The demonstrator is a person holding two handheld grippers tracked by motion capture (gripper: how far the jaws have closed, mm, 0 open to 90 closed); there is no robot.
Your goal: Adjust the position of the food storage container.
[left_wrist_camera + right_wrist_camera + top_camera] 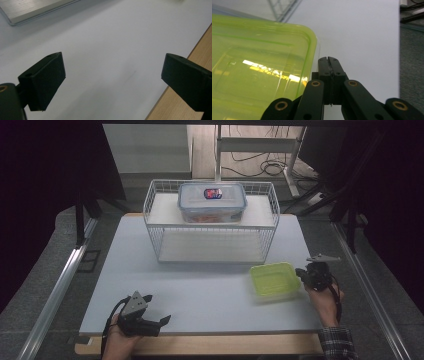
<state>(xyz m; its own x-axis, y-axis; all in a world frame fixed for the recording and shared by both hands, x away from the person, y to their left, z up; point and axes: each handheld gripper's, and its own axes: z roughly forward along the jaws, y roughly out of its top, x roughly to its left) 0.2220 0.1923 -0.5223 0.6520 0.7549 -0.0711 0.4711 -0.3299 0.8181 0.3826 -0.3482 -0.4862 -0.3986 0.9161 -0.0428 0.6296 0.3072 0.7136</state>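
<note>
The green lid (274, 279) is lying flat on the white table (200, 295), near its right-front part, just in front of the wire rack (212, 220) and well apart from the clear box (212, 202) sitting on the rack's upper shelf. Its long axis is running roughly left to right across the table, so its short right edge is facing the right gripper (303, 274).

That right gripper is sitting just beside this edge, at the lid's right side. In the right gripper view, the green lid (259, 67) is lying to the left of the right gripper (328, 60), whose 2 jaws are pressed together with nothing visible between them; the rim looks very close to the jaw tips, but whether they are touching it is not clear. Judging from this, the coming move is turning on that sideways relation: the lid is lying to the left of the closed jaws, not between them, so the jaws would need to part before taking the rim.

The left gripper (150, 312) is resting at the table's front-left edge, well apart from the lid. In its own view the left gripper (112, 77) is standing wide open over bare table, holding nothing. The right hand is clearly the nearer 1.
</note>
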